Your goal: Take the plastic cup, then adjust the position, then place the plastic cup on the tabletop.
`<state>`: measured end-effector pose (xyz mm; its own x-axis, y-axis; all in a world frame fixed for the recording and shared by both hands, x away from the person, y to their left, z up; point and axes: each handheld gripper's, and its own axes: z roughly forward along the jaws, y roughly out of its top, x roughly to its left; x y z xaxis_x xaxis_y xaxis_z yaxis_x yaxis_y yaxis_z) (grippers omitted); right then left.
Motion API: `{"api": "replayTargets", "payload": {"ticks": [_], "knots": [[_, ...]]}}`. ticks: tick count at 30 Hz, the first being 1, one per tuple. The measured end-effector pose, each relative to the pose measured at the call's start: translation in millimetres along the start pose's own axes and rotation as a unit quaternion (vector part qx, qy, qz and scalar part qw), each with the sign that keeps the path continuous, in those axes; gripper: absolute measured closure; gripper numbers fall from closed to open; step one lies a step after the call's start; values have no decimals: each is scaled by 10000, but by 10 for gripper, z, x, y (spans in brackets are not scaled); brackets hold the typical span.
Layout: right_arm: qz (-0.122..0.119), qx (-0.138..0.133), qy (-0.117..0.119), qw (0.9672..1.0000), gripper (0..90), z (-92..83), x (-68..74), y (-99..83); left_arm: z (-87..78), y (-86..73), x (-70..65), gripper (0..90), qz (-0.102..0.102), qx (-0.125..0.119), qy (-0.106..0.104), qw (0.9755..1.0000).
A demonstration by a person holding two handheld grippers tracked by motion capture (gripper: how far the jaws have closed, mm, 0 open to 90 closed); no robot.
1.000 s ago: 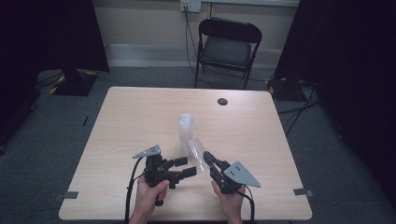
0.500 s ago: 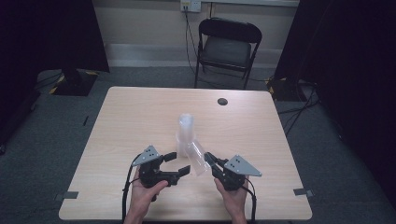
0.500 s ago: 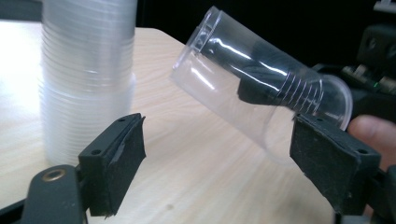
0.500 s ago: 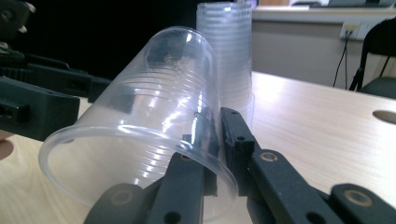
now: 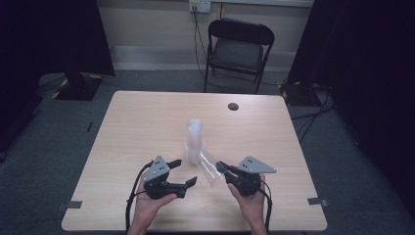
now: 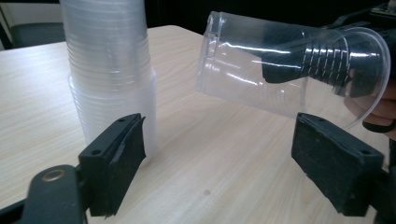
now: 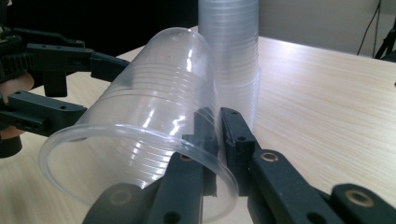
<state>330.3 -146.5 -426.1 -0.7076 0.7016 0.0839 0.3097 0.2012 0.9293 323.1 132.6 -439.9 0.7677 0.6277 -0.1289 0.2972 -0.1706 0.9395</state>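
Right gripper (image 5: 221,168) clamped on the wall of a single clear plastic cup (image 5: 208,169), fingers (image 7: 233,135) pinching its rim, cup tilted on its side above the light wooden surface (image 5: 147,117), just beside the upright stack of clear plastic cups (image 5: 194,139). Left gripper (image 5: 185,171) with fingers (image 6: 116,158) spread wide, just opened, empty, nearby.
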Motion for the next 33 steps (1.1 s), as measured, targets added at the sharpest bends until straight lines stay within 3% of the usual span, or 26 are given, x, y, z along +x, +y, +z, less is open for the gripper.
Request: {"api": "replayTargets", "payload": {"ticks": [5,11,17,21,25,30,33], "knots": [[-4,325,87,9994,859,20,-28,18,12,-15,-38,173,282,153,113,9994],[0,809,224,9965,871,63,-76,60,30,-33,-67,189,539,104,248,9982],[-24,983,313,9947,875,68,-99,109,64,-53,-91,197,793,198,211,9964],[-64,1182,396,9922,877,86,-109,133,86,-57,-105,197,860,263,213,9957],[-75,1327,462,9900,879,101,-111,159,90,-58,-122,191,984,323,268,9943],[-95,1541,575,9863,879,137,-111,198,88,-54,-145,186,1304,477,362,9897],[-89,1658,656,9839,878,169,-102,216,99,-59,-161,177,1345,452,383,9891]]}}
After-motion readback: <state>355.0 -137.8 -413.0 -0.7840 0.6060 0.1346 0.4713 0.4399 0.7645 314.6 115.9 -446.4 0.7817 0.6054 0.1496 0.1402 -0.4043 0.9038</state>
